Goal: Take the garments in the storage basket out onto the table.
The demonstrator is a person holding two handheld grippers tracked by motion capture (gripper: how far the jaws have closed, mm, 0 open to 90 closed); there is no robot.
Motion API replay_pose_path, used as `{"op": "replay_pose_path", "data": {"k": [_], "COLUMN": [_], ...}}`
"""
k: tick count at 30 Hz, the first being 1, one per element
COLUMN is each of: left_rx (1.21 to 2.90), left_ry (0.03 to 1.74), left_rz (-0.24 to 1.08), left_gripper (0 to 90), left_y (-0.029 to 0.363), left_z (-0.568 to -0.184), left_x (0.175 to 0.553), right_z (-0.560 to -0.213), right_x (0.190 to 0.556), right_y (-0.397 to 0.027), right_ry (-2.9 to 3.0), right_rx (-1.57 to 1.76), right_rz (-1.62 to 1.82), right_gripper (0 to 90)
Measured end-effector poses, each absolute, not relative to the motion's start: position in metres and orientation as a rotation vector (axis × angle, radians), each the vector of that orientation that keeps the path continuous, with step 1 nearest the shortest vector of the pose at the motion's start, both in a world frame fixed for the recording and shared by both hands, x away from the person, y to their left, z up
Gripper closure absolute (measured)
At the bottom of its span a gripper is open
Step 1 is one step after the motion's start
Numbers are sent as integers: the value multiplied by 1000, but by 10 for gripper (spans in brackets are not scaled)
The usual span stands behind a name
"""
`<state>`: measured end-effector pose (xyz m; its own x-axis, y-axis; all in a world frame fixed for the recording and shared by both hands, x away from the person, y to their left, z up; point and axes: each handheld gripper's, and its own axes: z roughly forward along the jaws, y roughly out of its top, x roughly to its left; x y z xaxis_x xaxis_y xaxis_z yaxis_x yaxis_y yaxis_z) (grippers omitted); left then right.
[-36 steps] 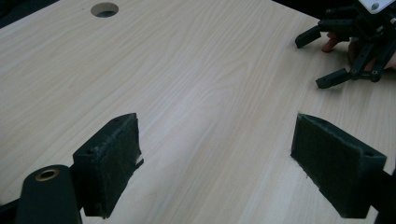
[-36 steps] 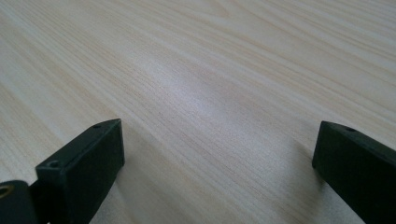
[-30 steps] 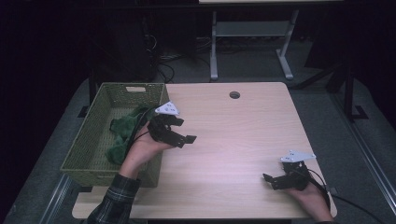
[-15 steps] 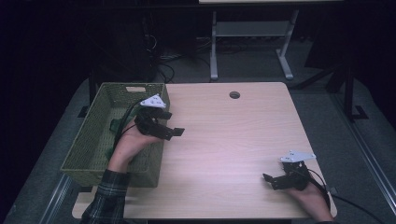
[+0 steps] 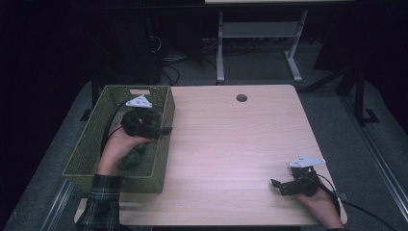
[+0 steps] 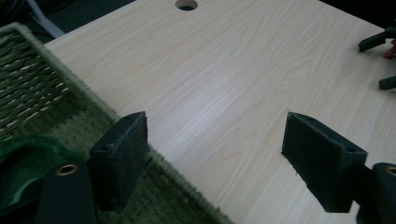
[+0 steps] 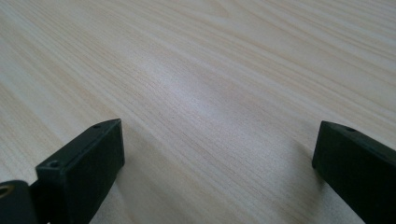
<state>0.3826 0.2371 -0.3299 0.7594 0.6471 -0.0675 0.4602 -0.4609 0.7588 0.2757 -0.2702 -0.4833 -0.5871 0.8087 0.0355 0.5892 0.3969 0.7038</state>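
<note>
Green cloth [image 5: 131,159] is lying crumpled at the bottom of the woven basket [image 5: 159,163] at the table's left, partly under the person's left hand [image 5: 114,149]. Above it the left gripper [image 5: 161,131] is hovering over the basket's right wall, its jaws apart with nothing between them, having just been closing a little. Being soft and light, the cloth is probably best pinched at a raised fold. Far right, the right gripper [image 5: 279,186] is resting on the table [image 5: 231,144], jaws spread and empty.

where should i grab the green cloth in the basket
Take the green cloth at its bunched top fold, from straight above: it lies crumpled low on the floor of the basket, whose woven walls block any sideways approach. The open left hand-held gripper is nearest.
</note>
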Motion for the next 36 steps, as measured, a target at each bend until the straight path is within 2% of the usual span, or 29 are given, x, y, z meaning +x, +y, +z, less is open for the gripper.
{"op": "replay_pose_path", "data": {"k": [16,28,36], "left_rx": [2173,2172,2167], "left_ry": [962,1073,1150], "left_rz": [403,467,461], "left_gripper": [350,410,425], "left_y": [284,315,335], "left_z": [-340,-353,-363], "left_x": [390,394,397], "right_z": [-483,-483,-483], "right_x": [276,276,276], "right_y": [-270,-270,-270], "right_ry": [2347,2347,2347], "right_rx": [1218,1218,1218], "right_rz": [992,992,991], "right_gripper": [19,20,20]}}
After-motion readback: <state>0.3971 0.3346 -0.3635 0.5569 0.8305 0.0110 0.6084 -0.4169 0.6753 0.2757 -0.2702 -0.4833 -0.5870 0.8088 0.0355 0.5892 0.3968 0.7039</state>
